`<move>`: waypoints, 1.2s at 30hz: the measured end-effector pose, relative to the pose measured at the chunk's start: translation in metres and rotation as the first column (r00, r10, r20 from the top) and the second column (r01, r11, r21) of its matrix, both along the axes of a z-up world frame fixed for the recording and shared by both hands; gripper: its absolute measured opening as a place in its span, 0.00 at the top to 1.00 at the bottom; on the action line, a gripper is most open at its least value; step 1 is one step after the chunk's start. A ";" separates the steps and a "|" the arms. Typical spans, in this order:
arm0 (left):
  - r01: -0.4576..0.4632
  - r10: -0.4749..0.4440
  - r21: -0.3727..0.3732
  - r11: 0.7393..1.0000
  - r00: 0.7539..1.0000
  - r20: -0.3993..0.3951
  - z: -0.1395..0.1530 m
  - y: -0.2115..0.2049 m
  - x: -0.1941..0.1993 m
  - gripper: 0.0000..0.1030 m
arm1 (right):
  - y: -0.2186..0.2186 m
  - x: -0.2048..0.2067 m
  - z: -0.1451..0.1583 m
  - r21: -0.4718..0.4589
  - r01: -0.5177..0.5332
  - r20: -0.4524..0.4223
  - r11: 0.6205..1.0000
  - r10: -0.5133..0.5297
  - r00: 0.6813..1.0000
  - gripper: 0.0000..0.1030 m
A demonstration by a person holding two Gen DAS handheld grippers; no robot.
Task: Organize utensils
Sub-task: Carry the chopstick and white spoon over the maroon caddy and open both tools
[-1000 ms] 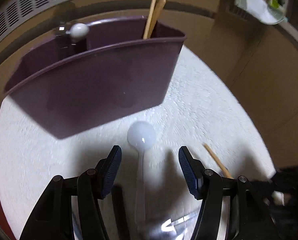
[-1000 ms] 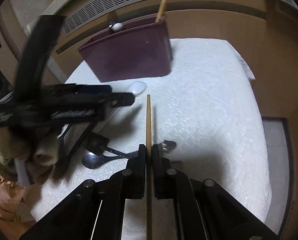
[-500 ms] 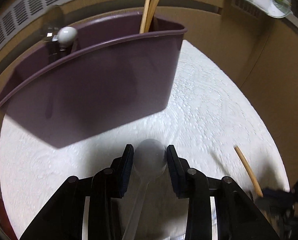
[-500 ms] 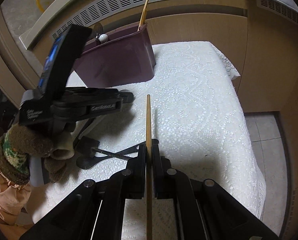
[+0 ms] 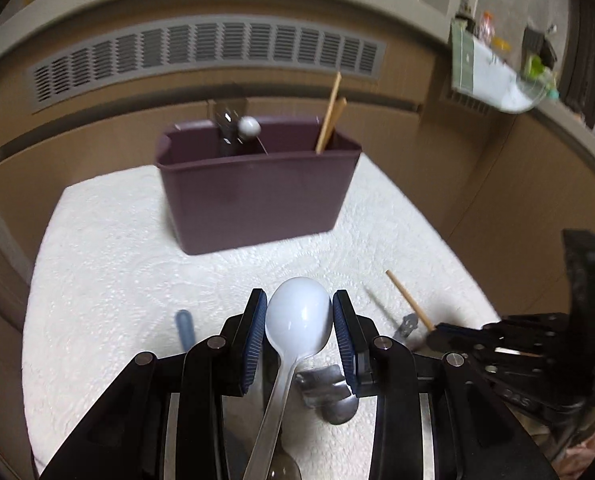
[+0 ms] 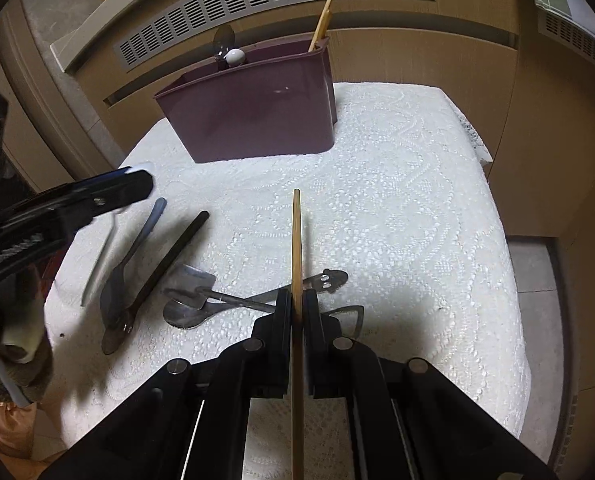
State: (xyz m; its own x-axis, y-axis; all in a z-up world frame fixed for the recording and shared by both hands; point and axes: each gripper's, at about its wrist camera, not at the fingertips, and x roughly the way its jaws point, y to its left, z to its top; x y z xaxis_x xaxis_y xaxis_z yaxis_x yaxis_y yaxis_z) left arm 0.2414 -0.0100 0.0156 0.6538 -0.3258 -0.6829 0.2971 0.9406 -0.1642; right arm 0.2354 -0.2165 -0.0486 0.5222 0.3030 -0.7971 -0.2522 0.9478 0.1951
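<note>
White spoon (image 5: pixel 298 316) (bowl first) clamped in left gripper (image 5: pixel 299 320) jaws

White plastic spoon (image 5: pixel 297 320): bowl up and forward, handle slanting down. Wooden chopstick (image 6: pixel 296 248): straight, tip toward the purple caddy (image 6: pixel 257 116). Caddy upright at table's far end, two chopsticks (image 6: pixel 321 28) in its right end, spoons at left. Loose spoons (image 6: pixel 121 280) and metal utensils (image 6: pixel 217 300) lie scattered on the white cloth.

walls: tan panels (image 6: pixel 437 60) | vent: long grey grille (image 5: pixel 201 56) (slatted) | floor: grey tile (image 6: pixel 537 264)
</note>
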 end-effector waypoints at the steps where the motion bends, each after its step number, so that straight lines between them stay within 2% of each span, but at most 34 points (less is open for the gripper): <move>1: -0.006 0.006 -0.011 1.000 1.000 0.015 0.005 0.005 -0.003 0.66 | 0.000 0.000 0.001 0.001 -0.003 0.003 1.000 0.003 1.000 0.94; 5: -0.028 0.031 -0.057 0.998 0.998 0.053 0.022 0.015 -0.025 0.66 | 0.000 0.000 0.010 0.028 -0.017 0.016 0.999 0.017 1.000 0.94; 11: -0.048 0.060 -0.109 0.993 0.993 0.104 0.045 0.030 -0.032 0.66 | 0.005 0.002 0.031 0.079 -0.030 0.082 0.996 0.024 0.996 0.94; 14: -0.045 0.066 -0.157 0.987 0.989 0.131 0.060 0.034 -0.030 0.66 | 0.008 0.005 0.054 0.089 -0.042 0.148 0.995 0.029 0.989 0.94; 17: -0.021 0.060 -0.228 0.973 0.984 0.169 0.083 0.038 -0.022 0.66 | 0.010 0.012 0.091 0.106 -0.059 0.239 0.993 0.032 0.971 0.94; 20: -0.002 0.071 -0.278 0.961 0.969 0.239 0.112 0.041 -0.014 0.66 | 0.011 0.019 0.134 0.114 -0.074 0.354 0.991 0.029 0.935 0.94; 22: 0.019 0.091 -0.337 0.941 0.946 0.310 0.134 0.045 -0.006 0.66 | 0.011 0.024 0.167 0.128 -0.089 0.457 0.988 0.021 0.889 0.94; 25: 0.026 0.142 -0.399 0.917 0.912 0.386 0.148 0.049 0.008 0.66 | 0.014 0.039 0.204 0.138 -0.105 0.590 0.985 0.004 0.807 0.94; 27: 0.030 0.163 -0.421 0.906 0.895 0.415 0.150 0.050 0.023 0.66 | 0.018 0.054 0.213 0.144 -0.108 0.618 0.984 -0.004 0.786 0.94; 28: 0.030 0.166 -0.428 0.903 0.896 0.413 0.150 0.052 0.030 0.66 | 0.021 0.065 0.215 0.145 -0.107 0.620 0.984 -0.006 0.784 0.94; 32: 0.020 0.163 -0.440 0.898 0.913 0.373 0.140 0.052 0.073 0.66 | 0.028 0.103 0.214 0.150 -0.118 0.608 0.982 0.002 0.794 0.94; 36: 0.003 0.162 -0.454 0.891 0.932 0.325 0.122 0.051 0.115 0.66 | 0.036 0.140 0.198 0.138 -0.129 0.595 0.982 0.022 0.803 0.94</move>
State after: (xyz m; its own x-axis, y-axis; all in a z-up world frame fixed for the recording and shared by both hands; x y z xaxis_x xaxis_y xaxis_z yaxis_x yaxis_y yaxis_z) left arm 0.3563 0.0407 0.1377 0.8559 -0.4742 -0.2063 0.3397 0.8164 -0.4670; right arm 0.3757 -0.1809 0.1497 0.8439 0.4586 -0.2784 -0.4383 0.8886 0.1350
